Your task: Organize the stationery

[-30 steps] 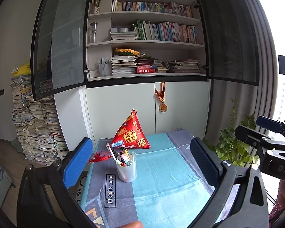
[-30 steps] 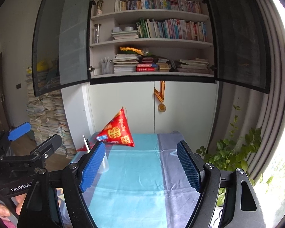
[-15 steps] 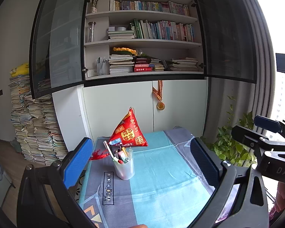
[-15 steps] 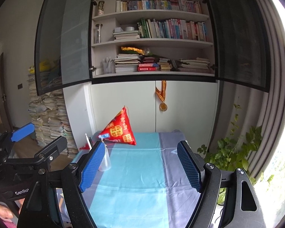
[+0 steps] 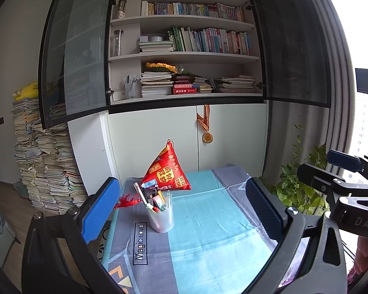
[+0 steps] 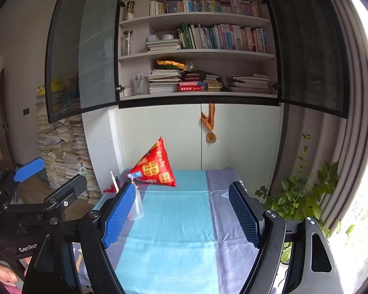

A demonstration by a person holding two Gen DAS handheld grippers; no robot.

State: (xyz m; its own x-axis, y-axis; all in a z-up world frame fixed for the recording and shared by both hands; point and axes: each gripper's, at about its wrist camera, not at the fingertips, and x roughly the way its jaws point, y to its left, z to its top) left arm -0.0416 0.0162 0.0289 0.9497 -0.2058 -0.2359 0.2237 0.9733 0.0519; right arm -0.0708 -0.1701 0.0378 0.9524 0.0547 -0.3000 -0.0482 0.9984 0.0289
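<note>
The left gripper (image 5: 184,210) stands spread wide with nothing between its blue pads. The right gripper (image 6: 184,214) is likewise spread and empty. A translucent white pen cup (image 5: 160,216), crowded with pens and markers, stands upright on the grey band of the table cloth (image 5: 208,240). At about one o'clock from the cup, just beyond it, sits a red pyramid-shaped pouch (image 5: 168,171), its red tassel (image 5: 126,201) lying at the cup's ten o'clock. In the right wrist view the cup (image 6: 137,207) is half hidden behind the near pad.
</note>
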